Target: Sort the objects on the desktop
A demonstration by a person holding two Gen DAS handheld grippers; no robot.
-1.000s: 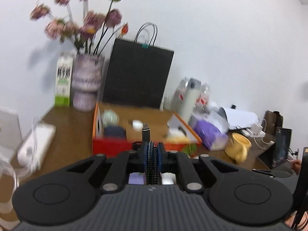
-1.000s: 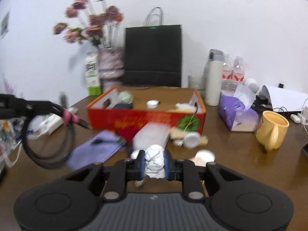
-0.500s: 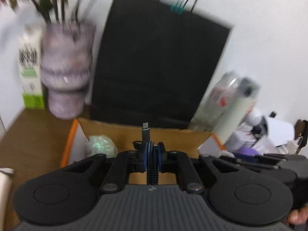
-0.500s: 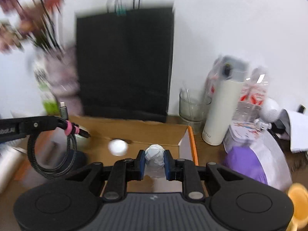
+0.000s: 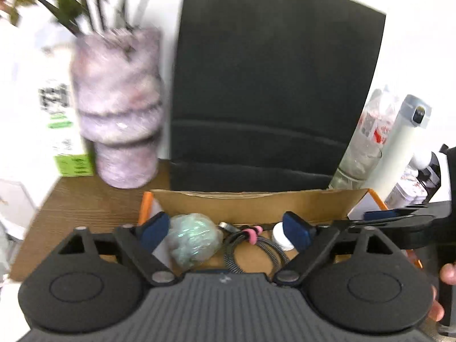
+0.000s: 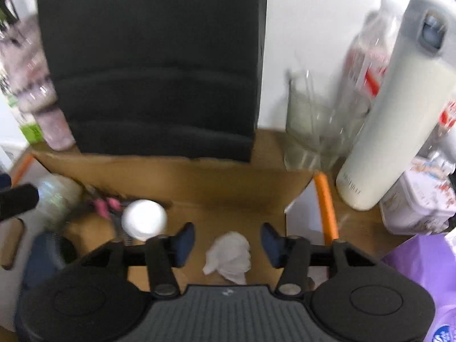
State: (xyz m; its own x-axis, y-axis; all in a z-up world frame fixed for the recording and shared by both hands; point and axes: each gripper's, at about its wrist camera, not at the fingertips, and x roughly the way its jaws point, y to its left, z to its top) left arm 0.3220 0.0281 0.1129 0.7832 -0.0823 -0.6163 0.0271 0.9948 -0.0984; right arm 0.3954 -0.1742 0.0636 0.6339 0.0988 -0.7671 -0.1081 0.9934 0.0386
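The left tool (image 5: 225, 230) is being held with its jaws spread wide over the cardboard box (image 5: 256, 203), nothing being gripped between the blue pads (image 5: 155, 229). Its jaws have just been opening. The coiled braided cable (image 5: 256, 246), bound by a pink tie (image 5: 252, 232), is lying loose on the box floor in the gap between the pads, touching neither. Just inside the left pad, a crumpled ball of clear film (image 5: 195, 238) is resting on the box floor. Close to the right pad, a small white cap (image 5: 280, 235) is lying beside the cable.

The right tool (image 6: 228, 239) is being held partly open, at a middling width, its jaws likewise having just been opening. A crumpled white tissue (image 6: 229, 258) is seen between its pads (image 6: 185, 240), clear of both and no longer clamped; whether it is already resting on the box floor cannot be told through the blur. Ahead and to the left of this tool, the white cap (image 6: 144, 219) and the pink tie (image 6: 105, 205) are being shown inside the same box (image 6: 199, 176).

Beyond both tools, a black paper bag (image 5: 273, 94) is standing upright behind the box's far wall. To the left of it, a purple vase (image 5: 119, 108) is standing on the brown bench (image 5: 82, 208). To the right of the right tool, a white flask (image 6: 390, 108) and a clear glass (image 6: 310, 131) are standing outside the box.
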